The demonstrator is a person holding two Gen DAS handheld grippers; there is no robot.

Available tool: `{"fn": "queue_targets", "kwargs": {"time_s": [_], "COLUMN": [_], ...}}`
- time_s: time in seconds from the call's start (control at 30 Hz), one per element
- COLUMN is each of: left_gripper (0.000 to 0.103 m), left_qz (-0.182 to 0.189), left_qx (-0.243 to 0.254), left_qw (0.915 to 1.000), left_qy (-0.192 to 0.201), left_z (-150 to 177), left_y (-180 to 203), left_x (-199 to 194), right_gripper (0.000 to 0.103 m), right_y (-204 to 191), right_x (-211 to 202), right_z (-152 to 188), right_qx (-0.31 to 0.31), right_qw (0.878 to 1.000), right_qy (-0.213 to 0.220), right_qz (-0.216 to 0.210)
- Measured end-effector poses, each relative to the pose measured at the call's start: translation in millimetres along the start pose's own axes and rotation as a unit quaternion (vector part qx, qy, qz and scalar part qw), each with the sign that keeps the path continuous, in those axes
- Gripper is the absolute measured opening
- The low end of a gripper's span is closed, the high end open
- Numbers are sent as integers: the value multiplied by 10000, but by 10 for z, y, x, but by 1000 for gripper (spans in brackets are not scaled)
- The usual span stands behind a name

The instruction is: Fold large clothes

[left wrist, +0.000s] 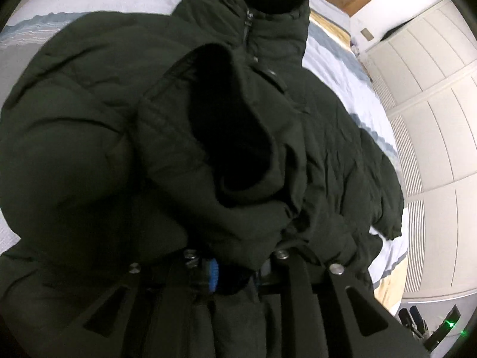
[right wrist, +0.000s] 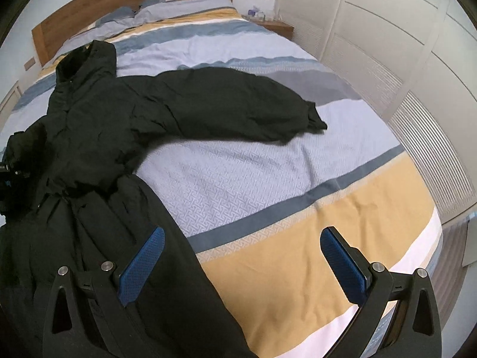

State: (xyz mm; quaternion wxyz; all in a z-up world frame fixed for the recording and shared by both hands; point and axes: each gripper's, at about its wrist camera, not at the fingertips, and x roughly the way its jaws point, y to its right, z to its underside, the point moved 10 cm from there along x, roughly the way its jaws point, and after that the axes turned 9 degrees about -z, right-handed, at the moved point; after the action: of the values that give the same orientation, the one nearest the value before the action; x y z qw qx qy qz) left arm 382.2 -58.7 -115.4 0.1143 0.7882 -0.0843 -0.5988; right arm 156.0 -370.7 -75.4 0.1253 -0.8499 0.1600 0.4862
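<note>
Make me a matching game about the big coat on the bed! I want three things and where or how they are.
Things:
1. left gripper
2. right gripper
3. coat's spread sleeve

States:
A. lies flat on the striped bedspread
B. jaws wide apart, holding nothing
C. jaws closed on a bunched sleeve cuff

Pairs: 1-C, 2-B, 3-A

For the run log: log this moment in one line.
left gripper: shut on coat sleeve | right gripper: open, empty | coat: on bed
</note>
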Motion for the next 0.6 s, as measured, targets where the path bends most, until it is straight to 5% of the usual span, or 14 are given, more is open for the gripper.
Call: {"fn": "queue_targets", "kwargs": {"time_s": [0.17,0.37,0.53,0.6], "left_gripper": [43,47,47,47], "left_qz": [358,1170,916,552], "left_qx": [227,838,1039,1004], "left_qw": [9991,9889,9904,9930], "left_qy": [-72,-359,46,298], "left_z": [158,554,392,173], "left_y": [139,381,5,-327], "left_x": [-168,-447,-742,-832], "right_gripper": [102,102,102,102], "right_y": [-217,-755,-1535,-1950], "right_x": [45,121,93,82], "right_z": [-46,-214,-504,-627], "right_qx": [-98,-277,-698,-964], "right_qw": [9998,9980,9902,9838], "right_qy": [-28,-56,36,73], "right_qz": [-163,-571,-1209,-1511]}}
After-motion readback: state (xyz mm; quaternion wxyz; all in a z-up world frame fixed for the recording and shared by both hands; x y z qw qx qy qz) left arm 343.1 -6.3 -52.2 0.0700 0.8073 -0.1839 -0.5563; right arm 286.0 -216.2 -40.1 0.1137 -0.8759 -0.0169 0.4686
